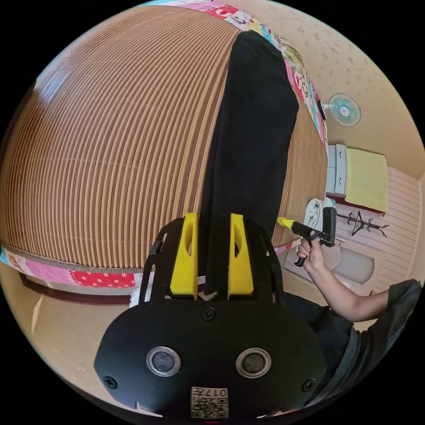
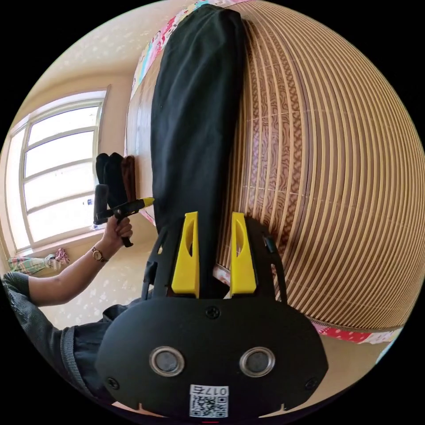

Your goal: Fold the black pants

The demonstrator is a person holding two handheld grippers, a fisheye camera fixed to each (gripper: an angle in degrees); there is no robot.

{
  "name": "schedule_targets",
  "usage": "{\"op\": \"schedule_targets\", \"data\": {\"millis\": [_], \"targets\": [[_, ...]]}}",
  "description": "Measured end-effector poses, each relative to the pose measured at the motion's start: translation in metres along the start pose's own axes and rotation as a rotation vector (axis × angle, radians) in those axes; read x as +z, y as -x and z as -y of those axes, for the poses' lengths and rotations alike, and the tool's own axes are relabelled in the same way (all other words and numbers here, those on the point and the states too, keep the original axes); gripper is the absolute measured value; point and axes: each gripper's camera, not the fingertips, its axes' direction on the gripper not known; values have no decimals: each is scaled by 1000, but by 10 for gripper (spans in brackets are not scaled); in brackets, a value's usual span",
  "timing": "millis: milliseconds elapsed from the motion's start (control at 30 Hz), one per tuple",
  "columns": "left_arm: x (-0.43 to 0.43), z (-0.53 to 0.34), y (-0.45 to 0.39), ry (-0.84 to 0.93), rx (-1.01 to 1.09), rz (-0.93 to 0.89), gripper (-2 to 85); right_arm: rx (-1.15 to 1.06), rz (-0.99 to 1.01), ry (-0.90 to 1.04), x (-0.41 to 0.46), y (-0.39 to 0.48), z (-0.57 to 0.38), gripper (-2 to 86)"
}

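Observation:
The black pants (image 1: 252, 133) lie as one long smooth strip on a striped bamboo mat (image 1: 110, 146) that covers a bed. Their near end reaches past the bed's edge. My left gripper (image 1: 215, 217) has that end's corner between its yellow jaws, shut on the cloth. The right gripper (image 1: 285, 222), held in a hand, touches the strip's other corner. In the right gripper view, the pants (image 2: 195, 110) run away over the mat (image 2: 332, 177). My right gripper (image 2: 214, 215) is shut on their near edge. The left gripper (image 2: 148, 202) meets the opposite edge.
A patterned sheet (image 1: 102, 279) edges the bed under the mat. A fan (image 1: 344, 109), a white cabinet (image 1: 336, 170) with a yellow cloth (image 1: 365, 179) and a coat stand (image 1: 361, 223) stand beyond. Dark clothes (image 2: 115, 177) hang near a bright window (image 2: 57, 177). The person's dark-sleeved arm (image 2: 66, 274) is close.

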Motion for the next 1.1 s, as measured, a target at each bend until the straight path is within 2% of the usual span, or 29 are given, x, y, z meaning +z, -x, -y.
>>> {"op": "schedule_targets", "data": {"millis": [67, 133, 267, 333, 433, 467, 533, 667, 767, 867, 1000, 1067, 1100], "targets": [[15, 3, -7, 38, 34, 58, 76, -40, -39, 20, 3, 7, 3, 52], [17, -4, -14, 8, 39, 117, 47, -95, 93, 102, 10, 9, 6, 37], [20, -42, -18, -38, 6, -53, 31, -74, 72, 161, 8, 13, -16, 28], [27, -62, -24, 3, 11, -70, 32, -87, 46, 237, 16, 19, -35, 27], [54, -90, -29, 183, 15, 4, 41, -165, -22, 446, 24, 27, -59, 32], [65, -95, -23, 272, -1, 23, 48, -174, 2, 421, 10, 26, -62, 38], [60, -98, -12, 271, -29, 37, 61, -136, 61, 294, -23, 16, -55, 50], [19, -64, 21, 35, -78, -150, 86, -34, 124, 33, -77, -19, -13, 107], [12, -13, 36, -53, -71, -253, 103, -19, 196, -76, -85, -34, 24, 117], [25, 41, 31, -23, 7, -294, 93, -38, 398, -65, -61, -35, 61, 99], [54, 79, 8, 86, 64, -320, 66, -36, 451, -20, -36, -22, 78, 53], [55, 75, 1, 103, 54, -274, 43, 5, 489, -54, -44, -22, 63, 41], [48, 67, -2, 86, 77, -309, 33, 1, 516, -68, -48, -21, 57, 39]]}}
